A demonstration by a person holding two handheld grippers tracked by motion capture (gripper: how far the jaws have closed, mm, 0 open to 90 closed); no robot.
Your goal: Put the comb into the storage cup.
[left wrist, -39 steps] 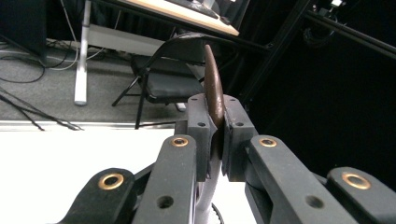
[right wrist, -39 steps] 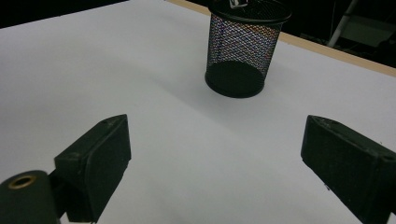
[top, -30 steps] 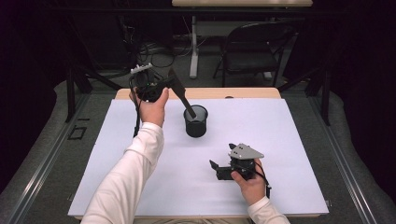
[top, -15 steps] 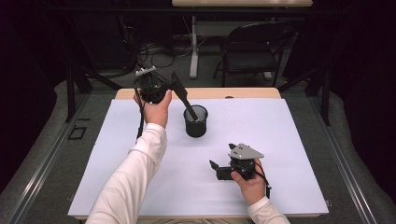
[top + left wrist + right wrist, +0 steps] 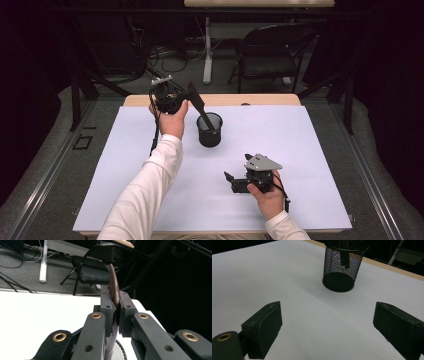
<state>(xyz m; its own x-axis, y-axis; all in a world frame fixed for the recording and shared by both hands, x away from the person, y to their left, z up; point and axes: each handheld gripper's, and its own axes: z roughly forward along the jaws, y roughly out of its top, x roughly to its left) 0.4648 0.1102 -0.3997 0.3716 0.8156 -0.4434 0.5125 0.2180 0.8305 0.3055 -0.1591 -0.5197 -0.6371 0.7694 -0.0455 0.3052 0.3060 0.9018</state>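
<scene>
Compared with the earlier frame, my left gripper [image 5: 186,95] sits lower over the mesh cup [image 5: 209,130], carrying the dark flat utensil [image 5: 202,109] further in. Its jaws are clamped fully on the utensil's handle; the far end already sits inside the cup, leaning on the rim. I judge this the insertion step. The next move calls for lowering until the tip seats on the cup's base, then releasing without tipping the cup. My right gripper [image 5: 229,179] rests on the white table [image 5: 310,165], nearer me than the cup and well apart from it, jaws spread wide and empty. A folding chair [image 5: 272,52] stands beyond the cup, off the table. Nothing obstructs the descent.
</scene>
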